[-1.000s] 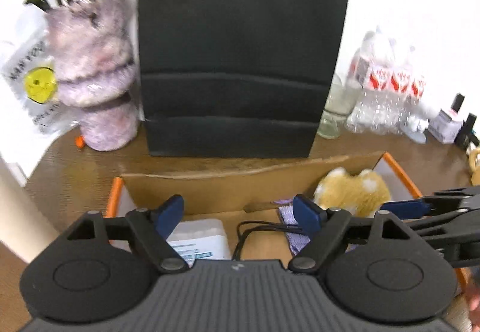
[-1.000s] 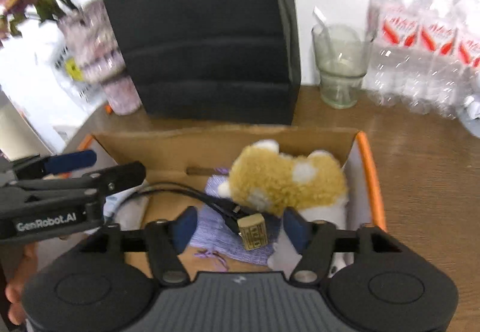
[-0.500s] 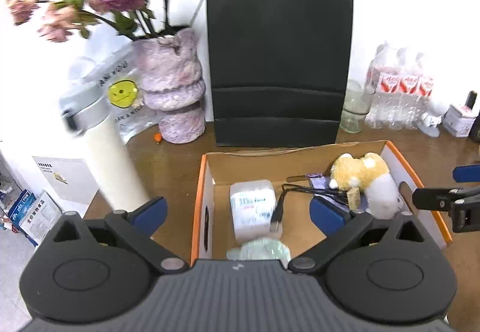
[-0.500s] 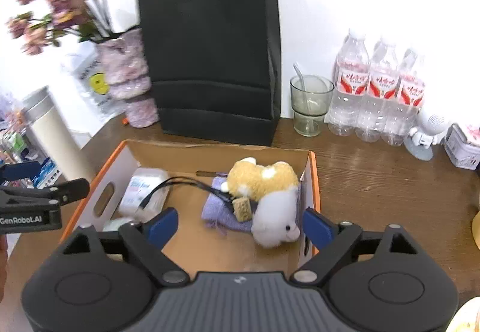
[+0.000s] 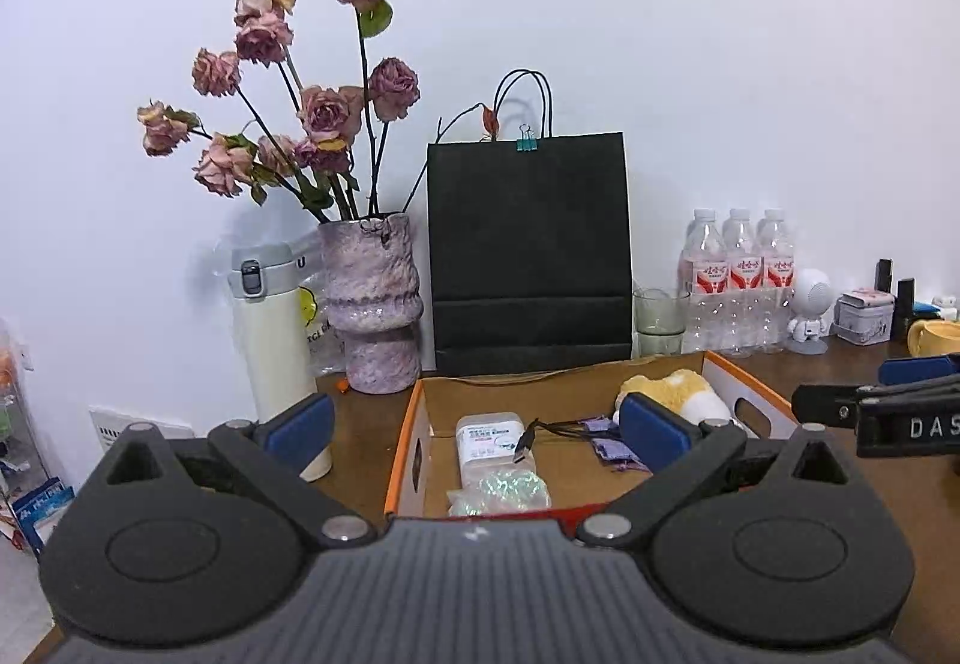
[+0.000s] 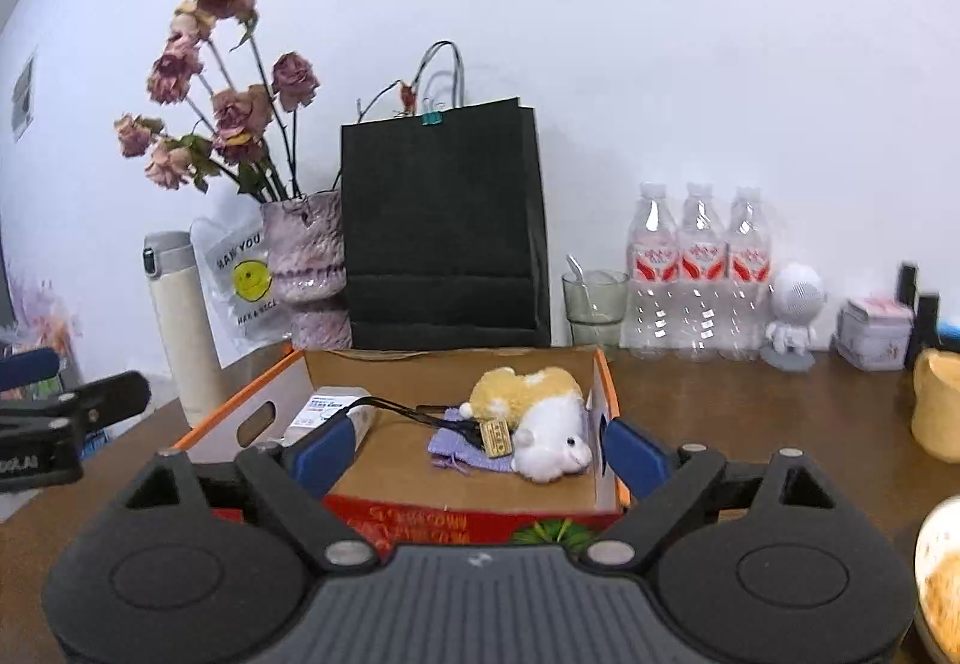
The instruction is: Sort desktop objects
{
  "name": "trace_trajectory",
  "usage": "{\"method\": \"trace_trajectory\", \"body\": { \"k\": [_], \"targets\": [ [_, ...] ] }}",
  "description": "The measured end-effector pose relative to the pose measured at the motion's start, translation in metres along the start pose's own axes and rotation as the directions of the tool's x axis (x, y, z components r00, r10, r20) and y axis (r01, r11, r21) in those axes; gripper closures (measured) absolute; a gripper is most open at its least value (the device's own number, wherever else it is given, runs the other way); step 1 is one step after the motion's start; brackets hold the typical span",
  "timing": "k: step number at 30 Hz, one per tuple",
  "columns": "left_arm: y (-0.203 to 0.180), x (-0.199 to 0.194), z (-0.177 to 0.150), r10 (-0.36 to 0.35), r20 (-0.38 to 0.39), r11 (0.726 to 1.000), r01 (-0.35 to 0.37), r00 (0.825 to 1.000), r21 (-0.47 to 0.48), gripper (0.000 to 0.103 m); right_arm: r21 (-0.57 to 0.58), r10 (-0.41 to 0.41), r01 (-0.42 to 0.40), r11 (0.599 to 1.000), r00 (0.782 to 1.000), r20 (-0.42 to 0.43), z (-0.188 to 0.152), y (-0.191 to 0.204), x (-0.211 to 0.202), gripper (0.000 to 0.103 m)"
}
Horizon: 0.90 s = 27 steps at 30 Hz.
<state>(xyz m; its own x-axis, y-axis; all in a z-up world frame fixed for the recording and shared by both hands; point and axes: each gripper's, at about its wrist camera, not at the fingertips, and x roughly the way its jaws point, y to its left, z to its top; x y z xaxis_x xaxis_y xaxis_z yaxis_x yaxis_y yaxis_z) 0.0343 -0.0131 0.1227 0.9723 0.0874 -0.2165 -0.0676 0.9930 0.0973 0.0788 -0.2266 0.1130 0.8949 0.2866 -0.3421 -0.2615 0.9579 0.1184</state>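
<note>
A brown tabletop (image 6: pixel 720 394) against a white wall carries the cardboard box (image 6: pixel 603 382). Inside, toward 3 o'clock, lies the plush toy (image 6: pixel 540 424), probably light and squashy; grip its body. Left tool (image 5: pixel 474 427) and right tool (image 6: pixel 468 451) are both spread, empty.

Box (image 6: pixel 603 394) open on top; black bag (image 6: pixel 441 226), vase (image 5: pixel 375 298), thermos (image 5: pixel 273 340) crowd rear and left.

Each fisheye camera sits just behind its own hand-held gripper, facing forward and slightly downward over the tabletop (image 5: pixel 360 424), near the cardboard box (image 5: pixel 414 442) ahead, both views sharing the box, black bag (image 6: pixel 441 226) and wall.
</note>
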Motion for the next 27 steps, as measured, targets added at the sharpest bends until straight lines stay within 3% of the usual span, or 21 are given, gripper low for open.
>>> {"method": "trace_trajectory", "body": {
  "k": [7,11,17,21,24,27],
  "targets": [
    [-0.002,-0.030,-0.029,-0.007,-0.048,1.000,0.006,0.999,-0.015,0.000,0.046,-0.005,0.005,0.999,1.000,-0.004,-0.028,-0.001,-0.035,0.012],
    [-0.002,-0.057,-0.060,0.032,-0.078,0.998,-0.036,0.996,-0.046,0.000,-0.014,-0.003,0.002,1.000,0.999,-0.034,-0.060,-0.002,-0.061,0.012],
    [-0.003,-0.097,-0.084,-0.019,-0.142,1.000,0.017,0.990,-0.012,0.000,0.075,-0.015,0.024,0.997,0.992,-0.127,-0.106,-0.018,-0.108,0.012],
    [0.005,-0.112,-0.094,-0.037,-0.239,0.999,0.032,0.970,-0.022,0.000,0.088,-0.061,0.075,0.993,0.986,-0.153,-0.119,-0.018,-0.134,0.012],
    [0.013,-0.128,-0.100,-0.061,-0.259,0.997,0.048,0.964,-0.058,0.000,0.092,-0.034,0.050,0.995,0.986,-0.161,-0.130,-0.015,-0.151,0.011],
    [0.017,-0.139,-0.110,-0.033,-0.286,0.999,0.022,0.958,-0.041,0.000,0.079,-0.015,0.032,0.996,0.979,-0.203,-0.133,-0.010,-0.153,0.007]
  ]
}}
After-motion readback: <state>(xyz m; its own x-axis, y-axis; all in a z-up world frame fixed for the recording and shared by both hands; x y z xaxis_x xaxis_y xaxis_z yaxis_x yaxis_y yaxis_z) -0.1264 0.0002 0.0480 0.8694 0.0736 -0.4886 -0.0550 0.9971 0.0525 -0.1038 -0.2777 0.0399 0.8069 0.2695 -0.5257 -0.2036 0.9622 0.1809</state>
